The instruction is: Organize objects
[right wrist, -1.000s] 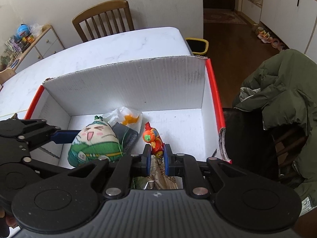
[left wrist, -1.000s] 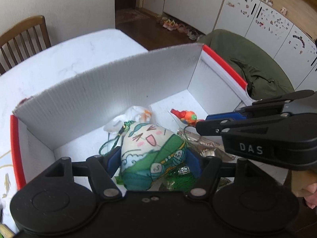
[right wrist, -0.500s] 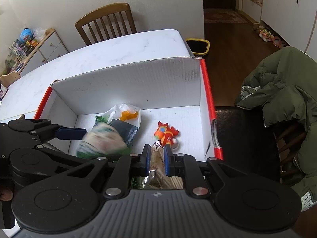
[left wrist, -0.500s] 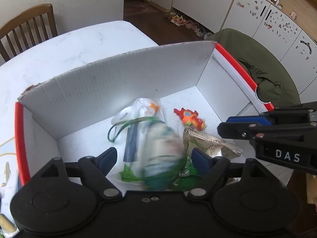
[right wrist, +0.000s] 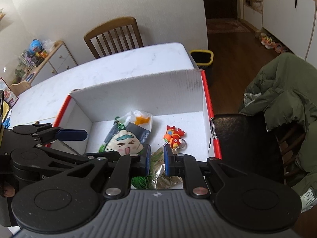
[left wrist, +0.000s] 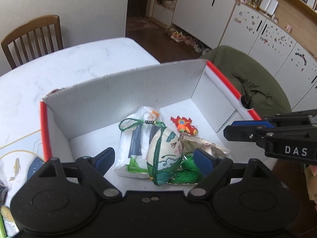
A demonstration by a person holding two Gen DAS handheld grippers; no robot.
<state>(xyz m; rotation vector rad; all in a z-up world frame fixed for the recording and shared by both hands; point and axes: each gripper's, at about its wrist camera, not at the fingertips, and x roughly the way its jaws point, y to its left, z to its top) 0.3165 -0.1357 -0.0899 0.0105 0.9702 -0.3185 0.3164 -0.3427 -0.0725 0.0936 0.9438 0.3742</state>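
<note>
Looking past your left gripper (left wrist: 153, 157), note that its body cuts off the near floor of the white box (left wrist: 126, 91), and the green tassel (left wrist: 188, 168) beside the right fingertip is only partly visible. Your left gripper stands spread wide and empty; one second ago it was clamped on the plush dumpling toy (left wrist: 164, 154), which now lies released on the box floor between and just ahead of the fingertips, tilted against the clear plastic bag (left wrist: 136, 138). Your right gripper (right wrist: 156, 159) has a narrow gap between its pads; the crinkled foil packet (right wrist: 158, 170) lies in line with that gap, but you cannot tell whether the pads grip it. Ahead of the right fingertips lies the red dragon keychain (right wrist: 174, 136), apart from the plush.
</note>
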